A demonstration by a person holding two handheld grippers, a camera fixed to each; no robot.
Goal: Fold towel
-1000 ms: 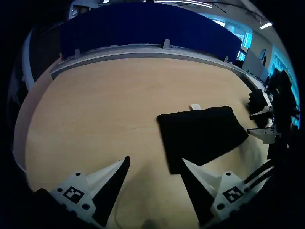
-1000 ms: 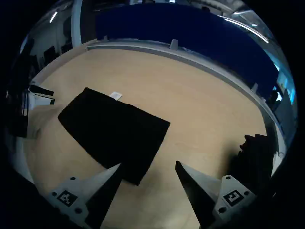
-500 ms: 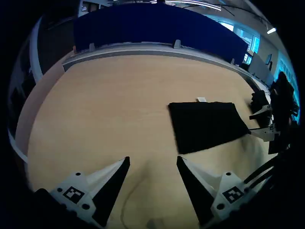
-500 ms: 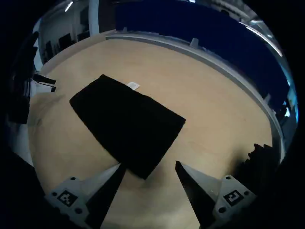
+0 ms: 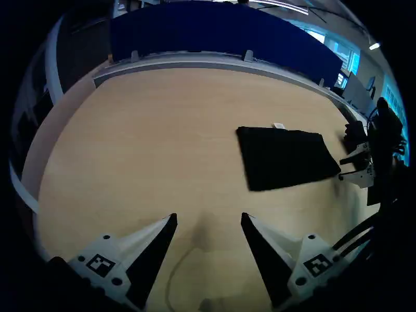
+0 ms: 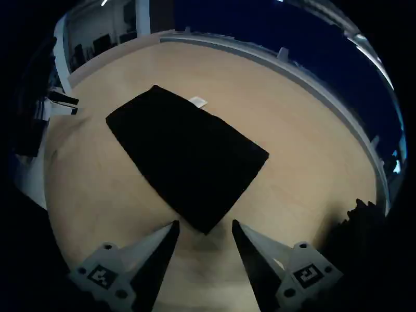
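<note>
The black towel (image 6: 187,156) lies flat on the wooden table (image 6: 301,140) as a folded rectangle. Its nearest corner points into the gap between the tips of the right gripper (image 6: 205,223). That gripper's jaws stand moderately apart and neither finger presses on the cloth, so it holds nothing. A small white tag (image 6: 197,101) juts from the towel's far edge; any writing on it is too small to read.

From the left gripper (image 5: 208,216) the towel sits well ahead and off to the right, with bare table between. This gripper's jaws are also spread, with nothing between them. Each of its fingers carries a black-and-white square marker (image 5: 100,264) — a coded pattern, not text.

In the left gripper view the right gripper shows far right, just past the towel's right edge. Beyond the table's far edge runs a dark blue partition (image 5: 218,31). A dark heap (image 6: 359,223) sits to the right of the right gripper — what it is cannot be told.
</note>
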